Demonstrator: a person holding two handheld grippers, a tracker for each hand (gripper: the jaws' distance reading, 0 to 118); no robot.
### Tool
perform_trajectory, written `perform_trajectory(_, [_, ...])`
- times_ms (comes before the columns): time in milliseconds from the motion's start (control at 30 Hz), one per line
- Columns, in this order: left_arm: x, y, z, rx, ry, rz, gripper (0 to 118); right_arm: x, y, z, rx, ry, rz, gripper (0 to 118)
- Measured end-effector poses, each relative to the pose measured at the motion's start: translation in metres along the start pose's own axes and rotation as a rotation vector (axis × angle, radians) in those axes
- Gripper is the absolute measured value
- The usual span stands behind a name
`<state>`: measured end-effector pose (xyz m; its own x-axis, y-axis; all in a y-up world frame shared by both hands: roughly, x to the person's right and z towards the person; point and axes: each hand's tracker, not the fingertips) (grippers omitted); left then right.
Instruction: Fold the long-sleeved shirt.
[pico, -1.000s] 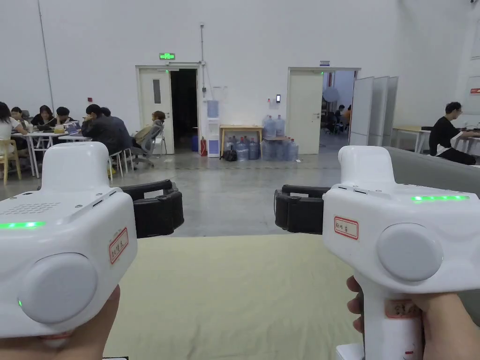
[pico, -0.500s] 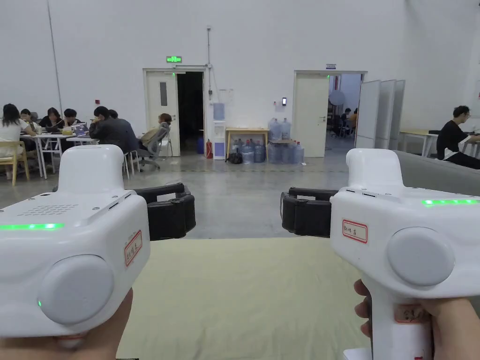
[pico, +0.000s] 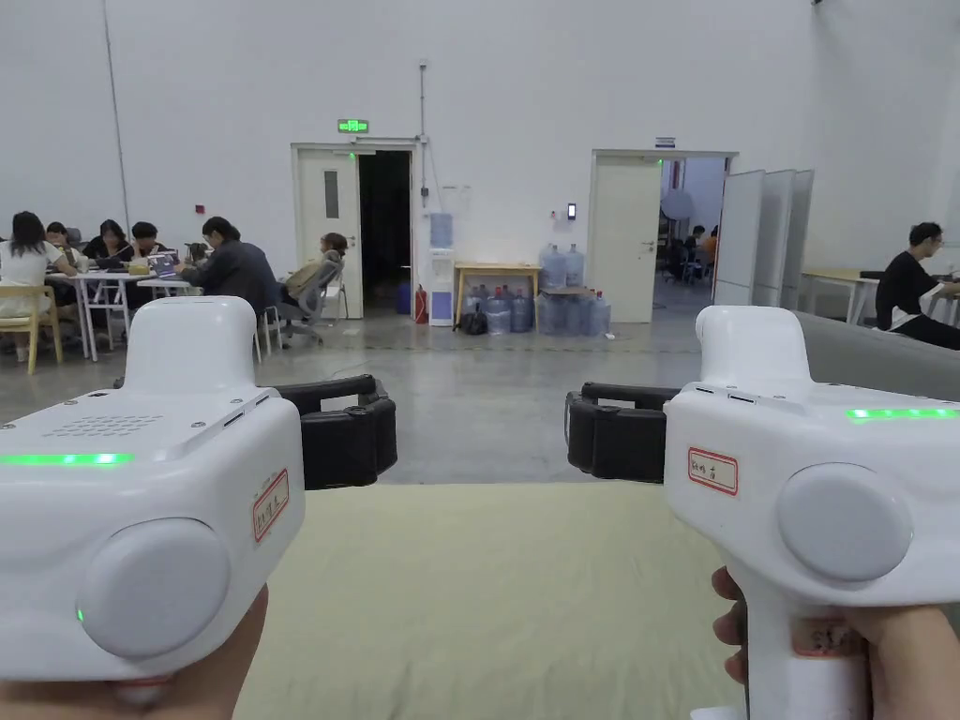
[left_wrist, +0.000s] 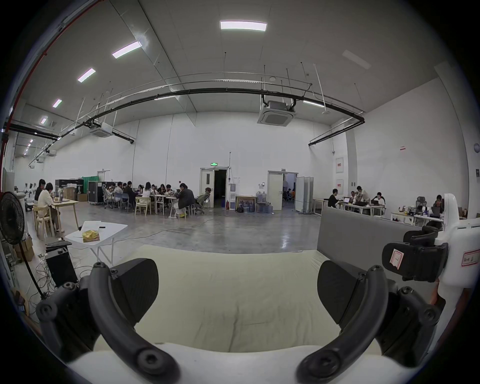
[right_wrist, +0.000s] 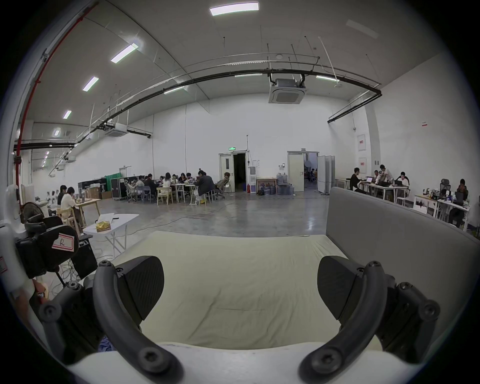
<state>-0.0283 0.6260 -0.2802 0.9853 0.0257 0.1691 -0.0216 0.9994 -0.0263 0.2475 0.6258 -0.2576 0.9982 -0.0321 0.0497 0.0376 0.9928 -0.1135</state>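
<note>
I hold both grippers level over a pale yellow-green sheet (pico: 487, 600) that covers a flat padded surface. The left gripper (pico: 342, 436) is open; in its own view its black jaws stand wide apart around the left gripper's gap (left_wrist: 237, 285), with nothing between them. The right gripper (pico: 614, 441) is open too, and the right gripper (right_wrist: 240, 283) has bare sheet between its jaws. They are side by side, about a hand's width apart. A small patch of blue cloth (right_wrist: 106, 343) peeks out beneath the right gripper's left jaw; I cannot tell what it is.
A grey padded panel (pico: 872, 352) stands along the sheet's right side. Beyond the far edge lies bare concrete floor (pico: 469, 394). A white folding table (left_wrist: 98, 231) and a standing fan (left_wrist: 10, 218) are on the left. People sit at tables far off.
The whole picture has slid slightly down and right, so the head camera moved. Both grippers keep the same open, level pose over the sheet.
</note>
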Motion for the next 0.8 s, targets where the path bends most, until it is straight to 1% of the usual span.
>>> perform_trajectory(400, [0.0015,0.0000,-0.0014,-0.009,-0.009,-0.006,118,-0.0007,0.0011,-0.0003,0.008,0.007,0.006,118])
perform_trajectory(500, [0.0009,0.0015,-0.0010,-0.005,-0.012,-0.003,118,-0.0033,-0.0011,-0.0012,0.016,-0.019,0.028,118])
perform_trajectory(667, [0.0015,0.0021,-0.0007,-0.004,-0.010,-0.012,118,-0.0023,-0.0013,-0.0018,0.012,-0.002,0.011,118])
perform_trajectory(800, [0.0011,0.0011,-0.0013,-0.008,-0.009,-0.010,118,-0.0043,-0.0013,-0.0018,0.018,-0.023,0.023,118])
